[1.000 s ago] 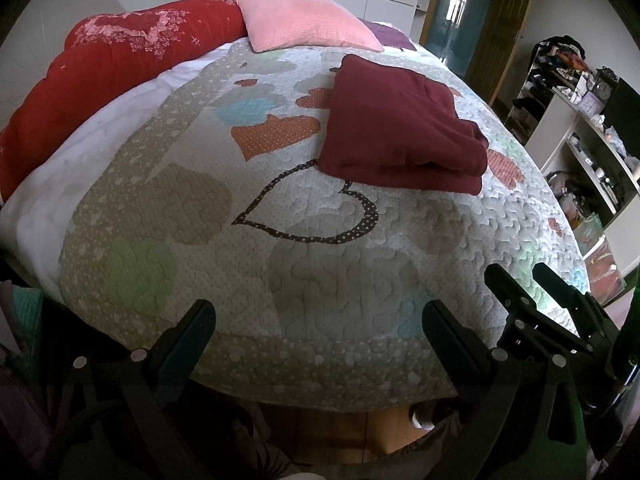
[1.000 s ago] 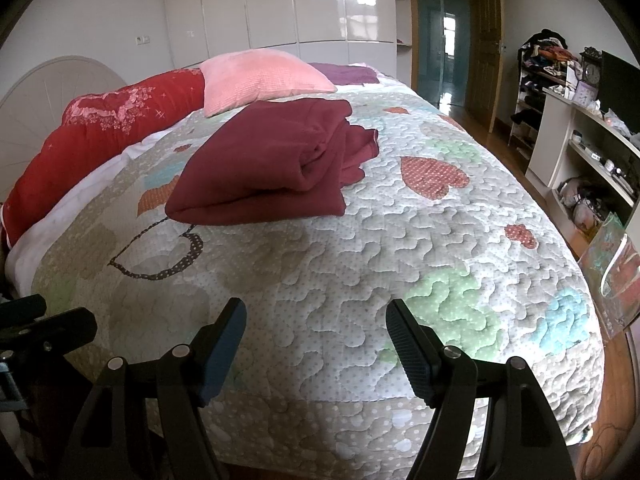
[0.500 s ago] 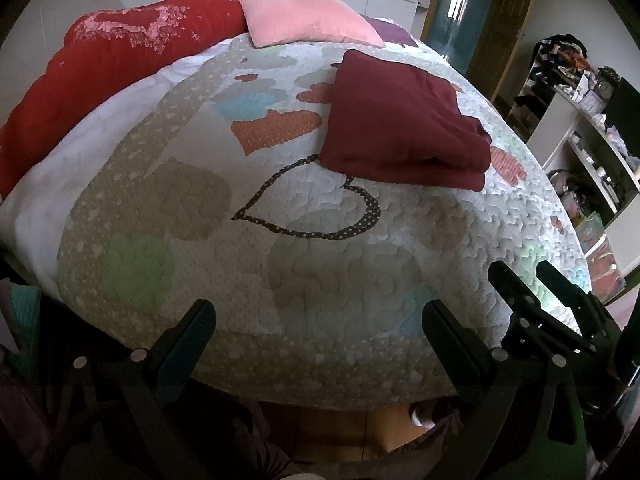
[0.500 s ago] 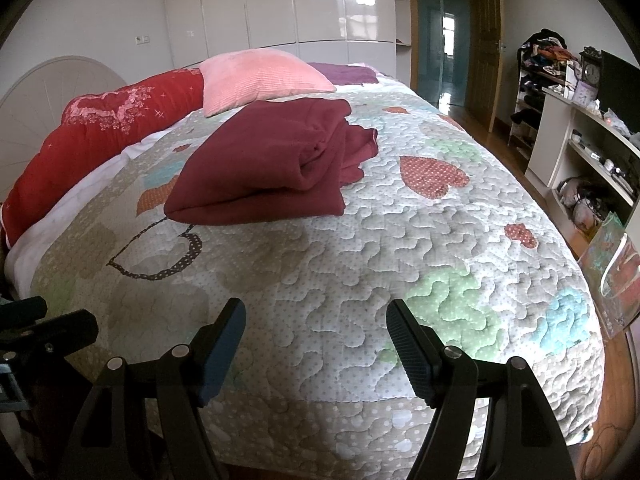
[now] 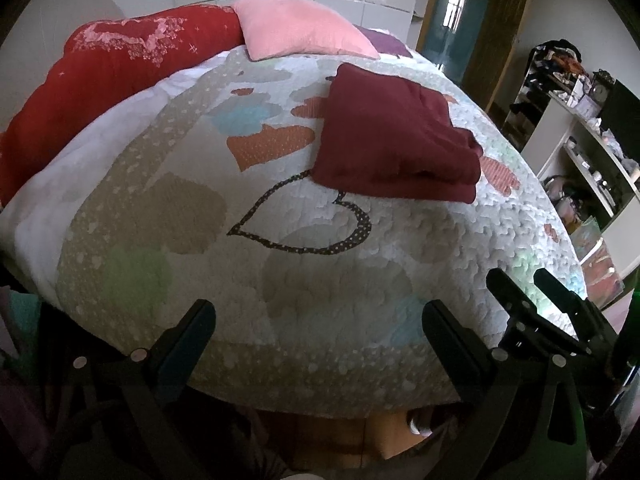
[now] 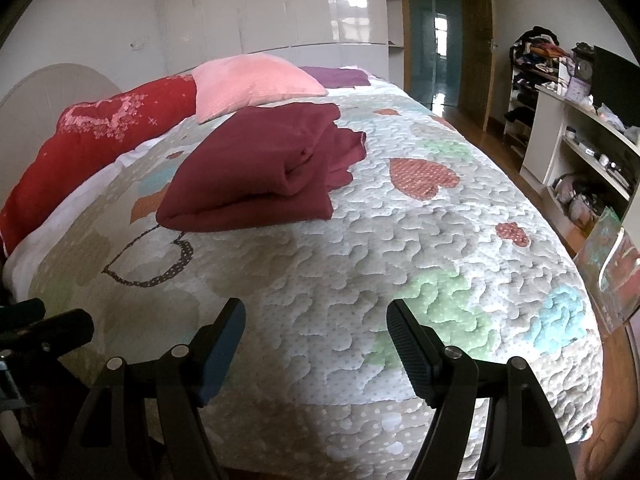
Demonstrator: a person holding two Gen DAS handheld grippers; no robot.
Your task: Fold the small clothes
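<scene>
Lay folded into a thick rectangular bundle, dark maroon fabric garment (image 6: 256,168), on the heart-patterned quilted bed cover (image 6: 420,248), toward the pillows, well apart from both tools. Judged nearly done; 1 loose edge stuck out at the far side. Held wide open and empty near the foot: left hand-held gripper (image 5: 316,340), right hand-held gripper (image 6: 316,340).
</scene>
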